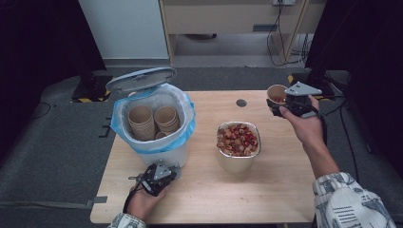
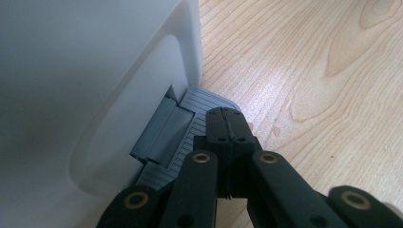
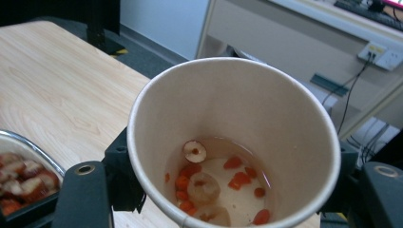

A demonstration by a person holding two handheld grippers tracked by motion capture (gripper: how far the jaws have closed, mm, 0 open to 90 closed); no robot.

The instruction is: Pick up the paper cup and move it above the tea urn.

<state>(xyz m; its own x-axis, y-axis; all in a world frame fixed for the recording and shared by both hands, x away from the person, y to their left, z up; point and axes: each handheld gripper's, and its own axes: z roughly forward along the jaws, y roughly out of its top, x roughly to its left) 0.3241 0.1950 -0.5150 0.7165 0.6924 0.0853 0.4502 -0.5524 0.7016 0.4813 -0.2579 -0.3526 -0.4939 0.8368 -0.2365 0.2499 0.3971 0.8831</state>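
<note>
Paper cup (image 3: 233, 142), one, in fingers

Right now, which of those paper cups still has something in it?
The paper cup clamped by the right gripper, above the table's far right corner. It holds liquid with red bits and slices; the stacked cups in the bin look empty.

Paper cup (image 3: 233, 142) with dried-fruit remnants; white pedal bin (image 1: 157, 124).

Cup: tan paper, white inside, upright, open-topped, lifted clear of the table past its far right corner; inside lie a few orange-red berries, pale round slices and a little liquid at the bottom. Bin: white plastic, blue bag folded over its rim, grey lid (image 1: 141, 78) tipped up and open; stands at the table's left, with stacks of nested paper cups (image 1: 153, 121) inside. Its ribbed grey foot pedal (image 2: 195, 124) juts out at the base.
</note>
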